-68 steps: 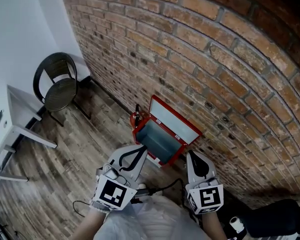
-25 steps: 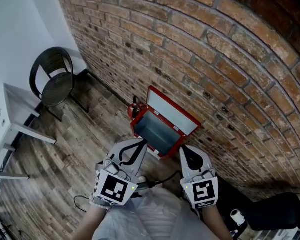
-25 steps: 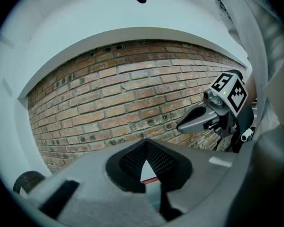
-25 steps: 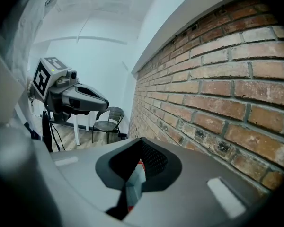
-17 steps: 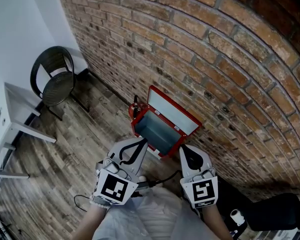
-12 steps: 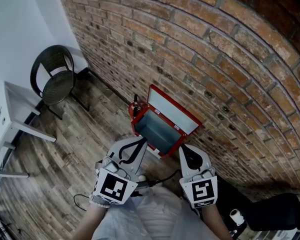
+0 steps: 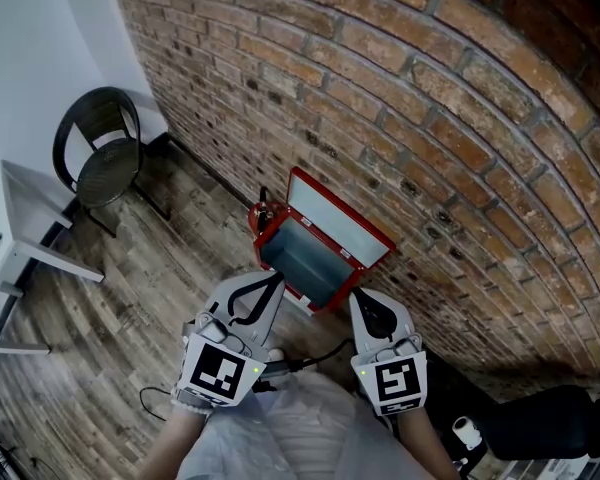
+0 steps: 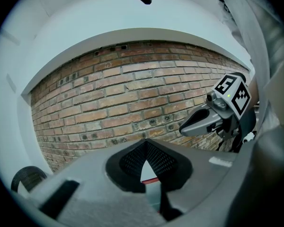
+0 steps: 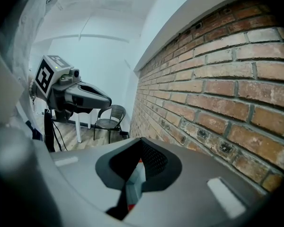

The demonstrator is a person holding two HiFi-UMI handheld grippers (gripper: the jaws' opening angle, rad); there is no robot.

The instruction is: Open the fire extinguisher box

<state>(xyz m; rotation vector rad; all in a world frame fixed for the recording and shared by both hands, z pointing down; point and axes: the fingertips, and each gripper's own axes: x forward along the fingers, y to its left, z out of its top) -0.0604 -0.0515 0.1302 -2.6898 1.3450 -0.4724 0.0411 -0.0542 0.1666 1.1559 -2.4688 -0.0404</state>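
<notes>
Finds the fire extinguisher box (image 7: 302,260) on the wooden floor (image 7: 150,278), at twelve o'clock of the two claws and backed up to the brick wall (image 7: 450,118), probably as a prop for the raised lid (image 7: 342,226). Shows that lid tipped back toward the bricks and the grey inside laid bare; judges the opening as done. Holds the left claw (image 7: 273,280) at seven o'clock of the box and the right claw (image 7: 359,296) at five o'clock, both near its front edge yet touching nothing. Has both claws pinched narrow, tips together, gripping nothing. Glimpses only a sliver of red edge and pale lid through the small gap under each pair of tips. Points both a little downward at the box, side by side, seemingly as a resting pose and not a reach. Leaves a dark chair (image 7: 100,158) at ten o'clock and a white bench (image 7: 30,230) at nine o'clock, well apart and with no part in the job. Cannot settle whether the red-and-black thing (image 7: 263,211) at the box's eleven o'clock corner is an extinguisher head.
</notes>
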